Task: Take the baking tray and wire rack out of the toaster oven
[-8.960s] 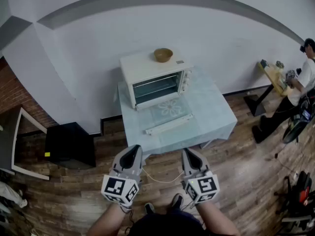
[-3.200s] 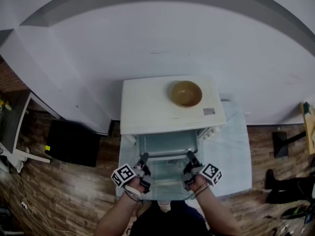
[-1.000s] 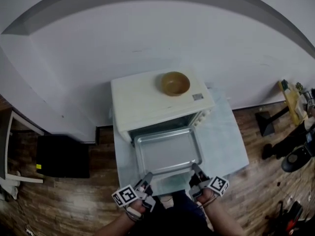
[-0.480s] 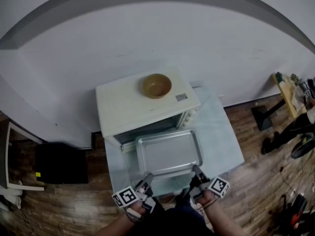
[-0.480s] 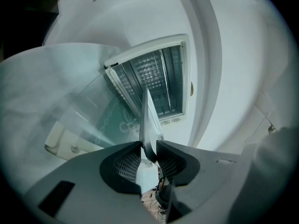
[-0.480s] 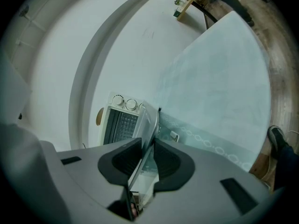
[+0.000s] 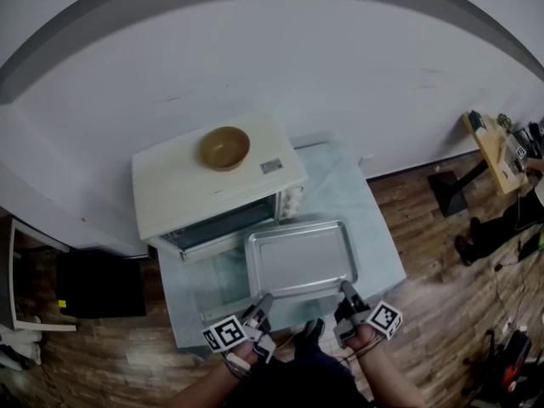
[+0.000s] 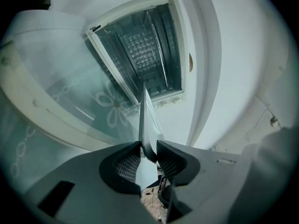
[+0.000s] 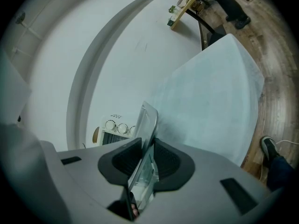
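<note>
The left gripper [image 7: 265,300] and right gripper [image 7: 347,289] each pinch the near rim of the flat silver metal baking tray [image 7: 302,257], at four o'clock from the white toaster oven [image 7: 212,185], so its unsupported far edge could sag and slip.

Baking tray [image 7: 299,259]: bare metal, smooth, with a dull satin sheen. Toaster oven [image 7: 212,185]: cream painted casing, low gloss. Its open door [image 8: 79,92] is clear glass, glossy, printed with a white flower pattern. Wire rack [image 8: 140,48]: thin bright metal rods. Bowl [image 7: 224,148]: brown and matt, wood by the look of it. Table [image 7: 378,245]: covered in pale blue cloth, matt. Floor [image 7: 442,253]: wood-grain planks. Left gripper [image 8: 148,149] — matt grey plastic body; fingers [image 8: 125,164] faced with black pads, finely gridded.
</note>
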Demonstrator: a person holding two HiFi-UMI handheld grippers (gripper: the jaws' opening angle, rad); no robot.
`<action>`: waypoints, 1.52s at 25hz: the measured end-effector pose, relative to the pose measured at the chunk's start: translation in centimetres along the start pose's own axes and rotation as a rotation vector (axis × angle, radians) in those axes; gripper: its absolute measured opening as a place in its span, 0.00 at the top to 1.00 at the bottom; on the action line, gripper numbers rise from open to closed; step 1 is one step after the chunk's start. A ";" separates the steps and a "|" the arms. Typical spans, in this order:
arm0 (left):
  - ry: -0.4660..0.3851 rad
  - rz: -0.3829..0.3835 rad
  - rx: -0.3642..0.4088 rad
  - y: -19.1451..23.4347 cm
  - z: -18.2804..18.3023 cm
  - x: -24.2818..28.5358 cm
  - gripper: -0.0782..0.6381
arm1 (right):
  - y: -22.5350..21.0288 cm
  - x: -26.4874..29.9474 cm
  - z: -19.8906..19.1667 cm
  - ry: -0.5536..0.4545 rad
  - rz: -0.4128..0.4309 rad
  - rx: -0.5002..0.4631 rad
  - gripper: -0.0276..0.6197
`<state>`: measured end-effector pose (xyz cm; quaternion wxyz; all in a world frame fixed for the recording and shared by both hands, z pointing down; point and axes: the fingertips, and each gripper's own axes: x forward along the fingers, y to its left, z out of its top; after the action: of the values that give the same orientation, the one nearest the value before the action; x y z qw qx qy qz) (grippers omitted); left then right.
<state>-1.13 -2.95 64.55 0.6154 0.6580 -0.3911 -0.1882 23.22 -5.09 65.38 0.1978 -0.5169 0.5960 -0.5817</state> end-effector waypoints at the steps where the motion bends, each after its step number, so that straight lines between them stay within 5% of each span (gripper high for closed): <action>1: 0.007 0.002 0.019 -0.2 -0.3 0.8 0.74 | -0.4 -0.2 0.9 -0.005 -0.005 -0.005 0.82; 7: 0.046 0.000 0.083 -1.8 -2.8 5.6 0.74 | -2.5 -1.6 6.0 -0.043 -0.017 0.001 0.82; 26: 0.052 0.046 0.056 -2.4 -9.9 15.2 0.74 | -10.9 -2.8 16.3 -0.016 -0.082 -0.015 0.82; 38: 0.066 0.157 0.027 0.8 -11.7 17.3 0.74 | -13.3 -1.2 16.8 0.049 -0.146 0.018 0.82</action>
<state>17.93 -8.10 71.40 0.6321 0.6393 -0.4234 -0.1121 42.93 -9.45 72.79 0.1448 -0.5428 0.5563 -0.6123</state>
